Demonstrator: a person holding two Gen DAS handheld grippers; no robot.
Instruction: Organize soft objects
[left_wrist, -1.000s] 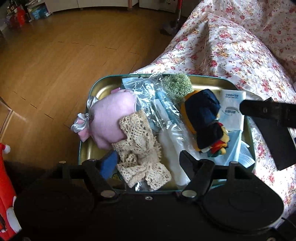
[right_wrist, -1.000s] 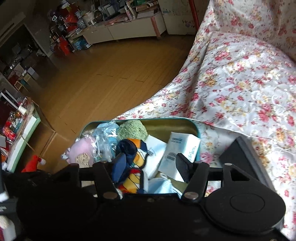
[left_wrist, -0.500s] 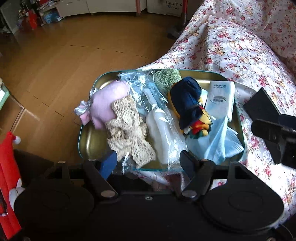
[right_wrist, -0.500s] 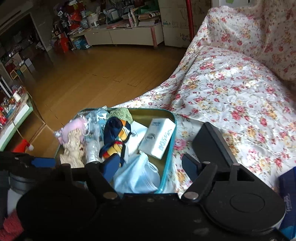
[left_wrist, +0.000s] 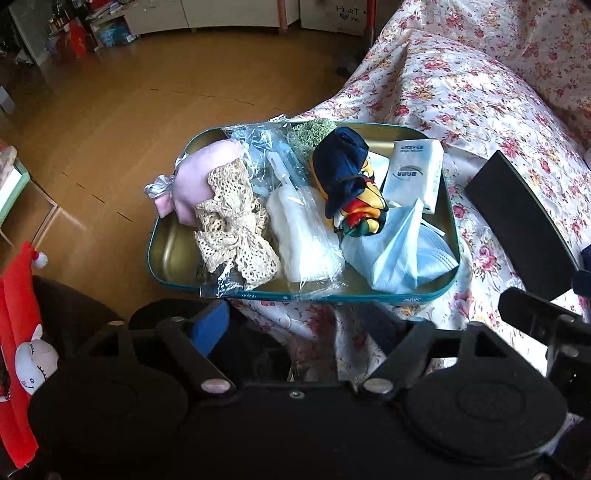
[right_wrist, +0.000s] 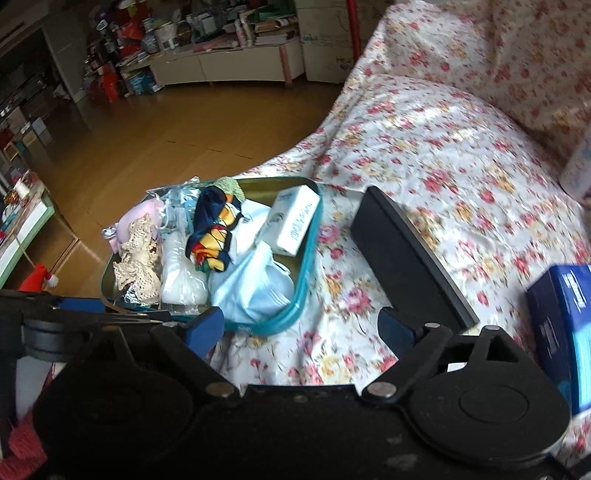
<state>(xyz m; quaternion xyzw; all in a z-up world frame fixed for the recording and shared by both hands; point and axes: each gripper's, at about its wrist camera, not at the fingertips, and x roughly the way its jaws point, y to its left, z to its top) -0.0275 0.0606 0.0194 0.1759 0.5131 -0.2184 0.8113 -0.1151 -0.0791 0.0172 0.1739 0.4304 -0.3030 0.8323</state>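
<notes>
A teal-rimmed gold tin tray (left_wrist: 155, 236) (right_wrist: 307, 271) lies on the floral bedspread (left_wrist: 480, 110). In it are a pink pouch (left_wrist: 207, 166), cream lace (left_wrist: 236, 236), a bagged white cloth (left_wrist: 306, 236), a navy and multicoloured scarf (left_wrist: 347, 173) (right_wrist: 212, 229), a tissue pack (left_wrist: 413, 170) (right_wrist: 295, 221) and a light blue mask (left_wrist: 399, 254). My left gripper (left_wrist: 295, 328) hangs just short of the tray's near rim. Its jaws are opening, with nothing between them. My right gripper (right_wrist: 301, 326) is over bare bedspread by the tray's near corner, jaws also opening and empty.
A flat black lid (left_wrist: 517, 221) (right_wrist: 406, 254) lies on the bedspread to the right of the tray. A blue box (right_wrist: 561, 325) sits at the far right. A red plush toy (left_wrist: 22, 332) is at the left, wooden floor (left_wrist: 147, 92) beyond the tray.
Both grippers have drawn back from over the tray, which now lies further ahead in both views. Both pairs of jaws have widened.
</notes>
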